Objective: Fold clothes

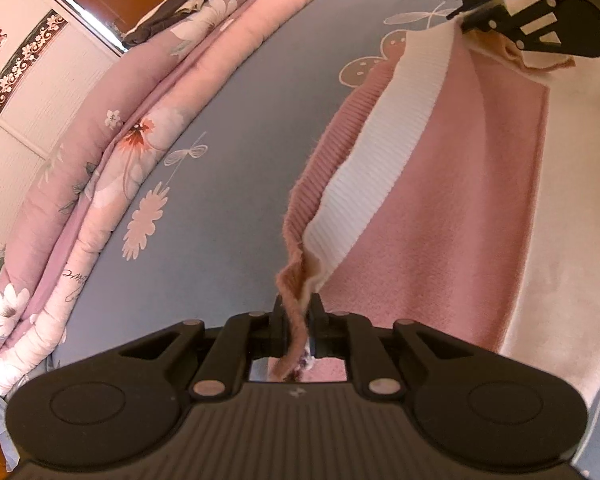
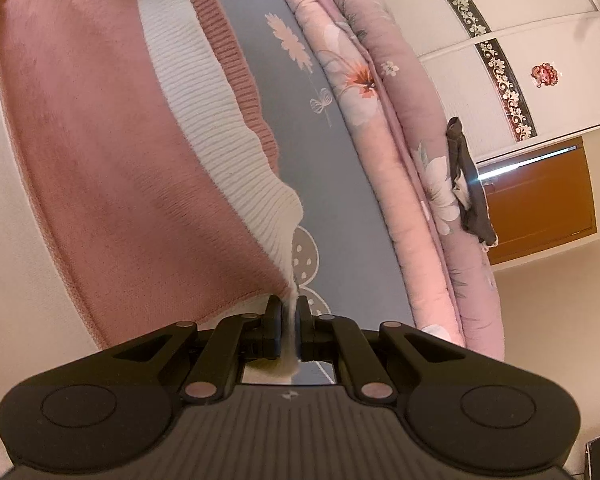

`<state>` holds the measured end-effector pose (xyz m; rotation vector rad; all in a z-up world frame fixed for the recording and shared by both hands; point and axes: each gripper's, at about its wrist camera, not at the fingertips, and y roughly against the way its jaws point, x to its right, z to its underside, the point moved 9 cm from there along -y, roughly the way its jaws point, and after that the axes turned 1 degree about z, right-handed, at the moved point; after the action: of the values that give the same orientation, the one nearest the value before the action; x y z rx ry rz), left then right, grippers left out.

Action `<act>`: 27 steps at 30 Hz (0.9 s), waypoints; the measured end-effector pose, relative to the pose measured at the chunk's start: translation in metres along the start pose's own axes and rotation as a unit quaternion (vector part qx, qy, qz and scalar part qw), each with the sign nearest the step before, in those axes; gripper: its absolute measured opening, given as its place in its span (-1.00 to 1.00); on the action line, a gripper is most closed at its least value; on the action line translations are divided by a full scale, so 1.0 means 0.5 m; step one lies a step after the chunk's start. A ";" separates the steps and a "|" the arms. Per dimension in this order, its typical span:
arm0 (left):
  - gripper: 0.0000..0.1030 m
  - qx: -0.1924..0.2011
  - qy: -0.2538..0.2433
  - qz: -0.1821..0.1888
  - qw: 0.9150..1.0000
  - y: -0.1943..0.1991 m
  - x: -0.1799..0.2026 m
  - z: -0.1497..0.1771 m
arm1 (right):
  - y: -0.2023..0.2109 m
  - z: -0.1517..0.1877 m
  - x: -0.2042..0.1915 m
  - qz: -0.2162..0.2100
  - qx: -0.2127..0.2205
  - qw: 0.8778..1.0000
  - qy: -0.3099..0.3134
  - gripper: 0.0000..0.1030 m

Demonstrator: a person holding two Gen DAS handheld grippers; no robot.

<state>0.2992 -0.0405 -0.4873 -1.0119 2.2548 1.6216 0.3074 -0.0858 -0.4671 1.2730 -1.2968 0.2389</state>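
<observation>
So we've got the left gripper (image 1: 296, 316) and right gripper (image 2: 288, 316) each pinching a hem corner of the pink-and-cream sweater (image 1: 460, 184) above the bed (image 1: 236, 152), first fold barely started.

A home bedroom. A bed covered by a grey-blue sheet printed with pale flowers and butterflies (image 1: 236, 128) fills most of both views. A thick pink floral quilt, rolled up (image 2: 384, 128), lies along its far edge, with a dark grey garment (image 2: 466, 184) draped on top. Behind stands a white wardrobe with black-and-white ornamental bands (image 2: 512, 52), beside an orange-brown wooden door (image 2: 540, 208) and cream walls.
</observation>
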 end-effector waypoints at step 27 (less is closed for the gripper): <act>-0.72 -0.015 0.017 0.012 1.000 -0.104 -0.019 0.010 | -0.112 -0.007 -0.046 -0.019 -0.025 0.999 0.005 -0.82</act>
<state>0.3375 -0.0407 -0.5243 -1.0296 2.2793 1.6659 0.3430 -0.0927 -0.5160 1.2517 -1.2604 0.1845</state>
